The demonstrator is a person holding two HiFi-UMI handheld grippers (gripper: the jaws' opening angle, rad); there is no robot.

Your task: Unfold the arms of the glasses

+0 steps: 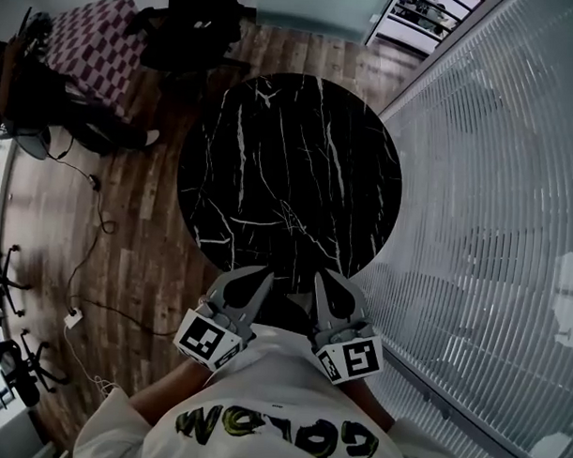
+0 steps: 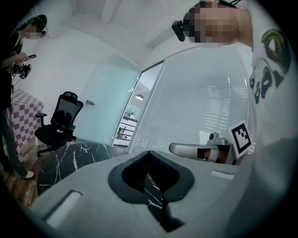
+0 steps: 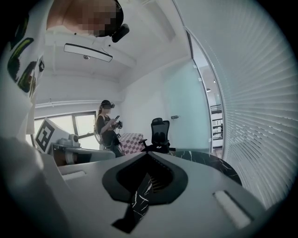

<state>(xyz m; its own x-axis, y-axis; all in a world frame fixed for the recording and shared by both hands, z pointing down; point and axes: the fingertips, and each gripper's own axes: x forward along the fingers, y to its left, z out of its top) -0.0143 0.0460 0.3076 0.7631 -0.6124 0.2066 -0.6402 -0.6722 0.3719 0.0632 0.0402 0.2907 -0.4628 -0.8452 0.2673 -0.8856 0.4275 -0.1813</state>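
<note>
A round black marble desk (image 1: 243,128) fills the centre of the head view. On it, just below the middle, lies a thin-framed pair of glasses (image 1: 289,214), too faint to tell how its arms sit. At the lower edge of the desk, the left gripper (image 1: 263,274) and the right gripper (image 1: 320,277) point toward the glasses, well apart from them. Each gripper's jaws are pressed together on nothing (image 2: 149,153) (image 3: 148,155).

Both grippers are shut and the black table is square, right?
Not quite. The head view shows the black table is round, not square. The left gripper and the right gripper are both shut, just as you said.
</note>
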